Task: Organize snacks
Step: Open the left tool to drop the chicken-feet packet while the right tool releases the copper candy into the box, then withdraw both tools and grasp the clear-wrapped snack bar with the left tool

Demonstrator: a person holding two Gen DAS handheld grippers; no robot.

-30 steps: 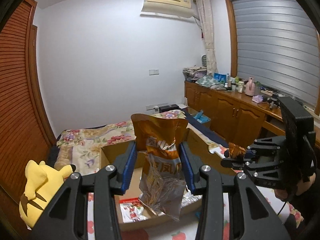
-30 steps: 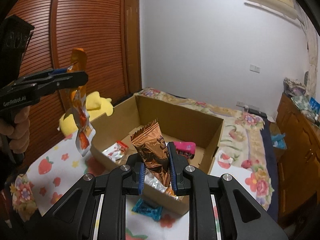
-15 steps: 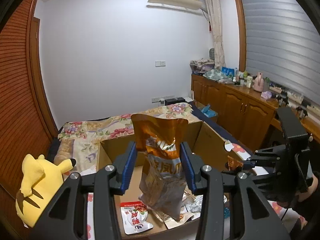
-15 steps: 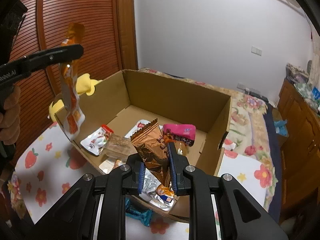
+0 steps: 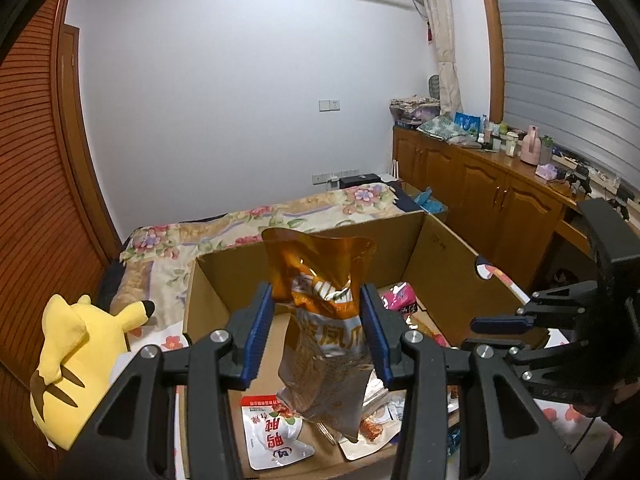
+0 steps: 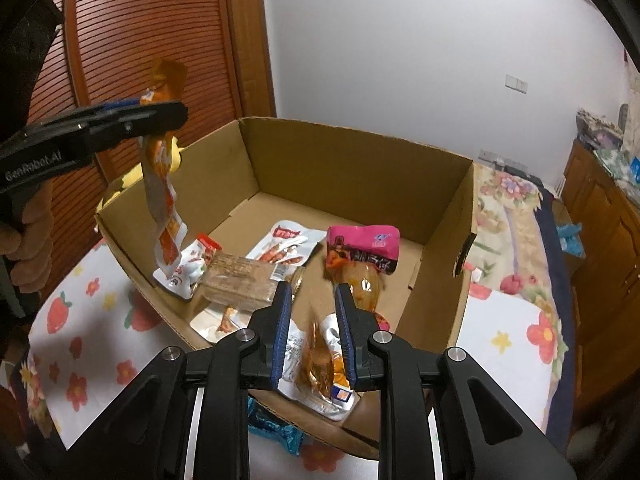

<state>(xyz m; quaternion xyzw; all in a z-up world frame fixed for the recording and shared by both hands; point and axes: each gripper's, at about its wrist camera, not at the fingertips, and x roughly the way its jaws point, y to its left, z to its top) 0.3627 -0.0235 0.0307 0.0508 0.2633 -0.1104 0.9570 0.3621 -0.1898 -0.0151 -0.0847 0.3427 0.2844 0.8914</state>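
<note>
My left gripper [image 5: 318, 320] is shut on a tall orange snack bag [image 5: 320, 272], which hangs over the near left corner of the open cardboard box [image 5: 440, 256]. In the right wrist view the same bag [image 6: 160, 200] dangles from the left gripper [image 6: 170, 114] above the box's left wall. My right gripper [image 6: 312, 320] hovers over the box's [image 6: 360, 136] near edge with its jaws slightly apart. A blurred brown foil packet [image 6: 318, 360] is dropping between them, and neither pad touches it. A pink packet [image 6: 362, 248] and several other snack packs lie inside.
A yellow plush toy [image 5: 76, 356] sits left of the box. A strawberry-print cloth [image 6: 80, 320] covers the surface under it. One blue wrapper [image 6: 276, 428] lies outside the box's near wall. A flowered bed [image 5: 240, 224] and wooden cabinets [image 5: 500, 200] stand behind.
Both grippers have sunk toward the box. The brown packet that stood up between the right gripper's pads has slipped down out of them. The left gripper still holds the orange bag.
</note>
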